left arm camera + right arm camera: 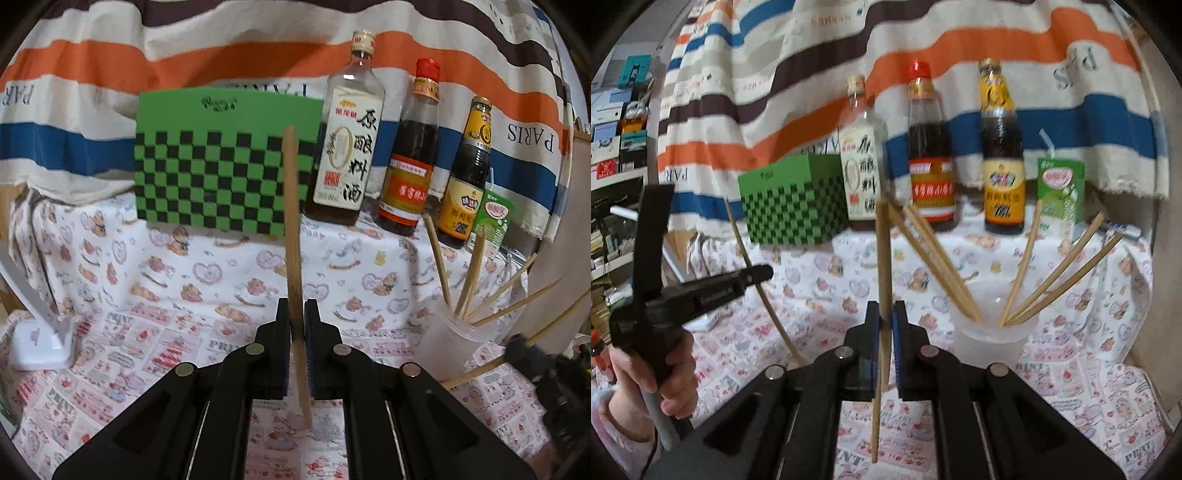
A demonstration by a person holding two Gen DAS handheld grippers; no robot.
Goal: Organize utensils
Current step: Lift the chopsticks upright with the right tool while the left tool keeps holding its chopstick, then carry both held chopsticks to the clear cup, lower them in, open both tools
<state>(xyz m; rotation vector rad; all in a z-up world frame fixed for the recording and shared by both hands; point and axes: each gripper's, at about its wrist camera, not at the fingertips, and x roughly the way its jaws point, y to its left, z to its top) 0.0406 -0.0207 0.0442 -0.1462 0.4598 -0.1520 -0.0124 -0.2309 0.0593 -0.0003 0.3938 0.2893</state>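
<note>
My left gripper [295, 321] is shut on a wooden chopstick [291, 221] that stands nearly upright above the printed tablecloth. My right gripper [885, 321] is shut on another wooden chopstick [882, 266], also upright. A clear plastic cup [991, 336] holding several chopsticks [1052, 280] stands just right of the right gripper; it also shows at the right of the left wrist view [450, 339]. The left gripper, held in a hand, appears at the left of the right wrist view [701, 288] with its chopstick [757, 280]. The right gripper with its chopstick shows dimly at the right edge of the left wrist view [517, 347].
At the back stand a green checkered box [225, 166], three sauce bottles [347, 147] [410, 158] [465, 181] and a green drink carton [493, 221]. A white object [40, 343] sits at the left. A striped cloth hangs behind. Shelves [617, 122] stand far left.
</note>
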